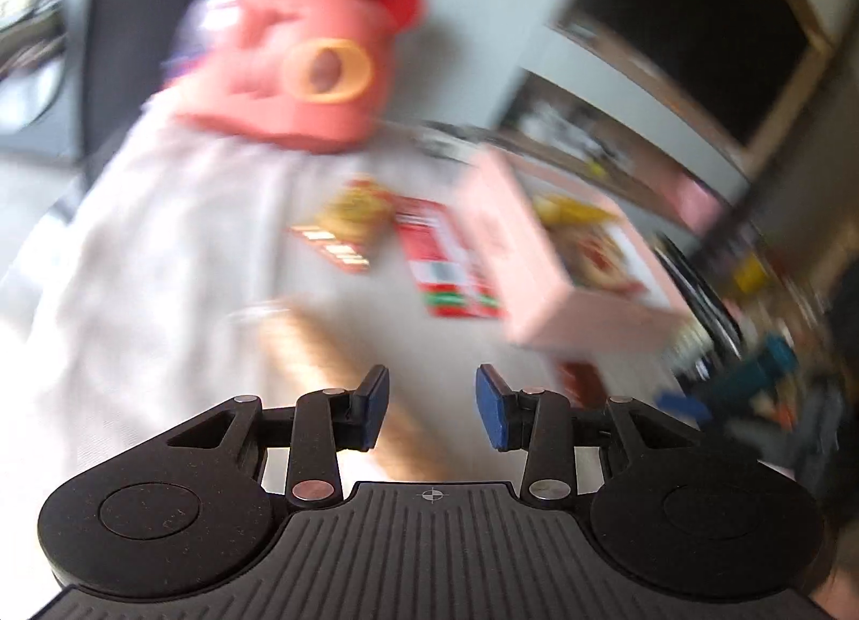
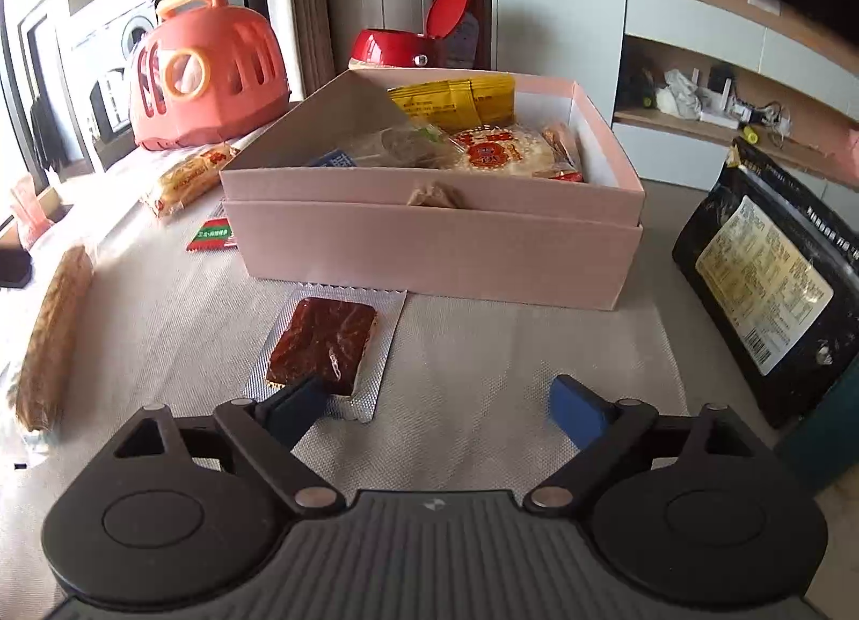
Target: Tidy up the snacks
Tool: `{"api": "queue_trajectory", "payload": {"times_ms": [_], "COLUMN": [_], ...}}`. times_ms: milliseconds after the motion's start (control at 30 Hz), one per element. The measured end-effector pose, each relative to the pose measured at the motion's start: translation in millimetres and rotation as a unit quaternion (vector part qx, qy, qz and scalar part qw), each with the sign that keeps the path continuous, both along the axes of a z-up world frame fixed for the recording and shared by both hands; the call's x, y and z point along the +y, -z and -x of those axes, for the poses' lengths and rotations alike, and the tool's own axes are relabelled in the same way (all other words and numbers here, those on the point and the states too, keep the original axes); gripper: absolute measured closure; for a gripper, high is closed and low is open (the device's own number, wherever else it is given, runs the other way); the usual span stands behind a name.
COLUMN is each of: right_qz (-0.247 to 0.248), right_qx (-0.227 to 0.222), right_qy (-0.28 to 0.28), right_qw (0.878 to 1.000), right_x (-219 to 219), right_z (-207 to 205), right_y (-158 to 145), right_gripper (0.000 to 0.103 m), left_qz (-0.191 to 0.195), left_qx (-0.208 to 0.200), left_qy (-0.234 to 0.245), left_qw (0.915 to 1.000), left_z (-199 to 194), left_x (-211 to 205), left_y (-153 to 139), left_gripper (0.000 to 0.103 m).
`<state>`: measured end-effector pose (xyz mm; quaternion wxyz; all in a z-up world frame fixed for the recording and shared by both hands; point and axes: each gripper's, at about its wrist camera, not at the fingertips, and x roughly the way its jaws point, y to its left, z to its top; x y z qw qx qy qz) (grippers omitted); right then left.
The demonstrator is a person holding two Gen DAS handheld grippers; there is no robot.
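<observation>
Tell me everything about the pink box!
The pink cardboard box sits open on the grey tablecloth, its tray seemingly nested in its lid. Inside are yellow packets, a round rice cracker and other wrapped snacks. A wrapped brown bar lies just in front, apparently not touching.

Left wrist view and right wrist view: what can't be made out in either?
- Left wrist: motion blur smears the red packet; print unreadable.
- Right wrist: pink box wall hides the lower snacks.
- Right wrist: black bag label too small, cut by the right edge.
- Right wrist: long wafer bar wrapper end cut off left.
</observation>
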<state>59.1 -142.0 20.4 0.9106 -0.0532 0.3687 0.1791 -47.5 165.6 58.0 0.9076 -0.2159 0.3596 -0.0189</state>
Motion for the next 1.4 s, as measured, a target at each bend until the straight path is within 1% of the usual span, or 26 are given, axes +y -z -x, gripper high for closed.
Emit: {"api": "queue_trajectory", "payload": {"times_ms": [67, 100, 133, 200, 233, 333, 433, 533, 600, 667, 700, 800, 900, 967, 1067, 1100, 1133, 1167, 1200, 1267, 1400], "right_qz": [0.0, -0.002, -0.005, -0.013, -0.009, 0.014, 0.013, 0.006, 0.006, 0.008, 0.007, -0.006, -0.023, -0.024, -0.009, -0.005, -0.001, 0.002, 0.004, 0.005, 0.004], "right_qx": [-0.001, -0.001, 0.001, 0.006, 0.004, -0.009, -0.008, -0.001, -0.001, 0.0, 0.002, -0.002, -0.003, -0.006, -0.02, -0.021, -0.017, -0.009, -0.005, -0.006, -0.002], "right_qy": [-0.005, -0.008, -0.008, -0.01, -0.009, -0.008, -0.003, 0.002, 0.001, -0.003, -0.007, -0.009, -0.012, -0.013, -0.014, -0.015, -0.017, -0.019, -0.017, -0.018, -0.04], "right_qw": [1.0, 1.0, 1.0, 1.0, 1.0, 1.0, 1.0, 1.0, 1.0, 1.0, 1.0, 1.0, 1.0, 1.0, 1.0, 1.0, 1.0, 1.0, 1.0, 1.0, 0.999], "right_x": [2, 4, 4, 7, 9, 18, 18, 16, 16, 16, 16, 18, 25, 35, 51, 55, 58, 61, 62, 61, 51], "right_z": [2, 2, 2, 4, 5, 9, 9, 7, 7, 7, 7, 8, 5, 3, 0, -3, -5, -8, -10, -9, 5], "right_y": [1, 0, -1, -1, -1, 0, 1, 2, 2, 1, 0, -3, -8, -10, -11, -11, -10, -8, -8, -8, -9], "right_gripper": [0.011, 0.011, 0.011, 0.011, 0.011, 0.009, 0.007, 0.005, 0.005, 0.005, 0.005, 0.005, 0.006, 0.007, 0.017, 0.027, 0.038, 0.043, 0.046, 0.047, 0.052], "left_qz": [0.011, 0.017, 0.023, 0.034, 0.032, 0.0, -0.027, -0.052, -0.071, -0.083, -0.08, -0.064, -0.068, -0.063, -0.062, -0.062, -0.06, -0.055, -0.048, -0.034, -0.017], "left_qx": [0.015, 0.022, 0.026, 0.03, 0.03, 0.022, 0.023, 0.025, 0.028, 0.021, 0.02, 0.022, 0.022, 0.022, 0.017, 0.015, 0.012, 0.009, 0.006, 0.001, -0.003], "left_qy": [-0.04, -0.054, -0.058, -0.05, -0.044, -0.011, 0.036, 0.078, 0.095, 0.101, 0.102, 0.088, 0.067, 0.061, 0.063, 0.063, 0.062, 0.061, 0.057, 0.054, 0.056], "left_qw": [0.999, 0.9982, 0.9977, 0.9977, 0.9981, 0.9997, 0.9987, 0.9953, 0.9925, 0.9912, 0.9913, 0.9938, 0.9952, 0.9959, 0.9959, 0.996, 0.9962, 0.9966, 0.9972, 0.998, 0.9983], "left_z": [0, -2, -4, -15, -21, -39, -51, -46, -41, -31, -27, -16, -8, -4, -3, -2, -2, -1, 0, 2, 5], "left_x": [16, 20, 23, 20, 17, 0, -24, -44, -50, -50, -48, -37, -28, -26, -27, -28, -28, -27, -25, -21, -17], "left_y": [8, 11, 16, 24, 26, 31, 34, 39, 42, 43, 43, 43, 41, 41, 43, 43, 43, 44, 45, 47, 48], "left_gripper": [0.062, 0.062, 0.062, 0.062, 0.059, 0.059, 0.059, 0.059, 0.059, 0.059, 0.059, 0.058, 0.06, 0.06, 0.06, 0.06, 0.06, 0.06, 0.06, 0.06, 0.06]}}
